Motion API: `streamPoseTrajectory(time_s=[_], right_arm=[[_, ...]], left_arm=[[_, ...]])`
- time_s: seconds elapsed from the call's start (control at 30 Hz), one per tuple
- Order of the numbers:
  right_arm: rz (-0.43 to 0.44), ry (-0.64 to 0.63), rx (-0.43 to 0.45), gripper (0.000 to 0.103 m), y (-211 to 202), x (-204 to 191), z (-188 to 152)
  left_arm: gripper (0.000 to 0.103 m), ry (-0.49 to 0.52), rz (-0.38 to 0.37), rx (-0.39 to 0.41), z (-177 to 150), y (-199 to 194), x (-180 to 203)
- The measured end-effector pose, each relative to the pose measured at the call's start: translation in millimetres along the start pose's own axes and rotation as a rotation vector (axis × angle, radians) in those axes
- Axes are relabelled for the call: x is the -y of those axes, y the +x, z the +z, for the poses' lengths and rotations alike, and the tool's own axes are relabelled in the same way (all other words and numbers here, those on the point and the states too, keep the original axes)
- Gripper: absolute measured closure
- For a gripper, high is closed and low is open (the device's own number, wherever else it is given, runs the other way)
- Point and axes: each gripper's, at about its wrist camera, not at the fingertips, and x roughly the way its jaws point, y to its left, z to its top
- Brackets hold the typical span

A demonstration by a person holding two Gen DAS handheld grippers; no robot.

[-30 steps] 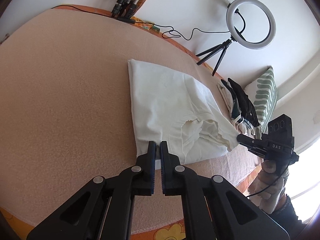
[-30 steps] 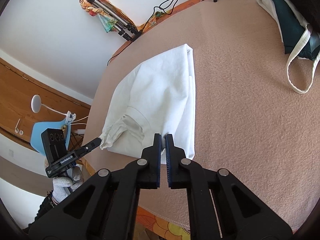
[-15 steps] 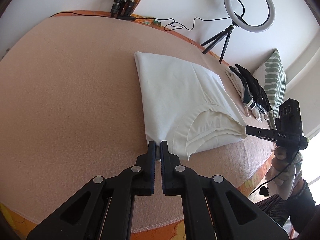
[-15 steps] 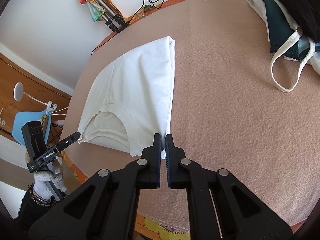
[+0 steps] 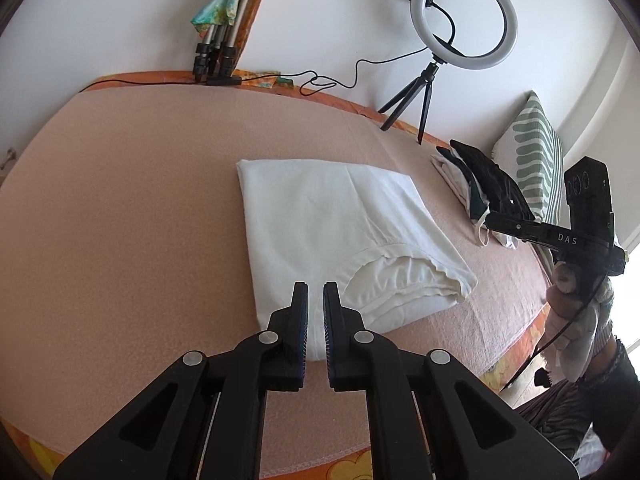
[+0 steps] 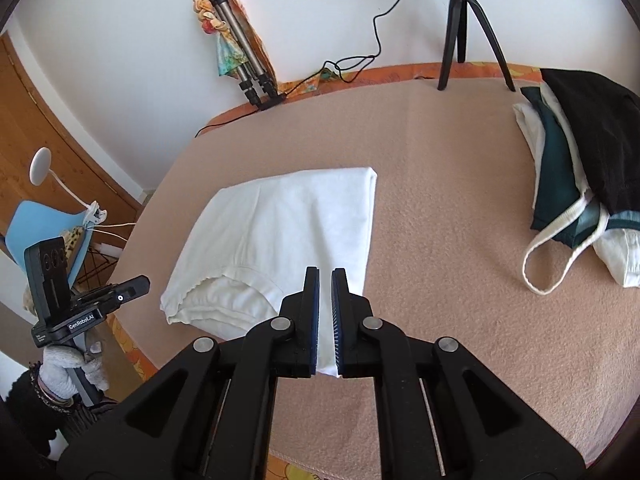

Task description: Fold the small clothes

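Observation:
A white folded garment (image 5: 328,220) (image 6: 288,224) lies flat on the pink blanket (image 5: 120,220) (image 6: 440,240), its waistband end towards me. My left gripper (image 5: 316,292) hovers over its near left corner. Its jaws are opening by a narrow gap and nothing is between the pads. In the right wrist view the left gripper (image 6: 146,280) sits just off the bed edge, apart from the cloth. My right gripper (image 6: 325,276) hangs above the near right corner, shut and holding nothing. The left wrist view shows the right gripper (image 5: 490,218) well clear of the garment.
A pile of dark and white clothes (image 5: 480,184) (image 6: 580,152) lies at the right. A ring light (image 5: 464,16) on a tripod (image 6: 460,20) and a striped pillow (image 5: 536,152) stand at the back. Folded tripod legs (image 5: 216,32) lean on the wall. A cable runs along the far edge.
Both grippers held the garment's near corners and stretched it. Now the cloth lies flat and both grippers have let go, risen and rolled.

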Motion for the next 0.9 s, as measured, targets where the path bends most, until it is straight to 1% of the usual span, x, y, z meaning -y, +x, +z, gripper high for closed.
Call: streamPoseTrajectory(time_s=[0.1, 0.17, 0.23, 0.3, 0.43, 0.57, 0.67, 0.7, 0.77, 0.83, 0.9], right_arm=[[0.037, -0.043, 0.004, 0.096, 10.1, -16.1, 17.7], [0.049, -0.068, 0.0, 0.096, 21.3, -29.3, 31.5], [0.08, -0.079, -0.007, 0.096, 36.0, -37.7, 46.6], [0.109, -0.091, -0.03, 0.096, 54.1, -46.1, 60.3], [0.1, -0.139, -0.06, 0.096, 94.8, -61.6, 72.6], [0.064, -0.143, -0.13, 0.097, 135.6, -58.9, 71.0], [0.024, -0.138, -0.188, 0.097, 157.7, -49.5, 62.6], [0.023, -0.128, -0.203, 0.097, 163.0, -46.2, 59.2], [0.041, -0.115, -0.2, 0.097, 163.8, -41.6, 59.2], [0.063, -0.085, -0.197, 0.097, 155.6, -38.2, 63.8], [0.085, -0.066, -0.151, 0.097, 136.6, -32.2, 69.9]], left_arm=[[0.097, 0.024, -0.033, -0.002, 10.1, 10.6, 13.6], [0.097, 0.02, -0.062, -0.009, 16.9, 21.0, 19.5], [0.097, 0.014, -0.085, -0.022, 22.0, 34.2, 25.0], [0.097, 0.029, -0.097, -0.043, 24.5, 48.6, 31.8], [0.097, 0.037, -0.094, -0.103, 23.0, 73.8, 37.4], [0.097, 0.025, -0.106, -0.166, 12.0, 88.8, 35.1], [0.097, 0.038, -0.12, -0.157, 4.8, 87.9, 34.2], [0.097, 0.038, -0.126, -0.16, 4.2, 87.1, 34.0], [0.097, 0.021, -0.135, -0.169, 3.7, 84.5, 32.3], [0.097, -0.004, -0.154, -0.173, 5.7, 77.3, 31.6], [0.097, 0.003, -0.163, -0.132, 8.7, 62.3, 34.0]])
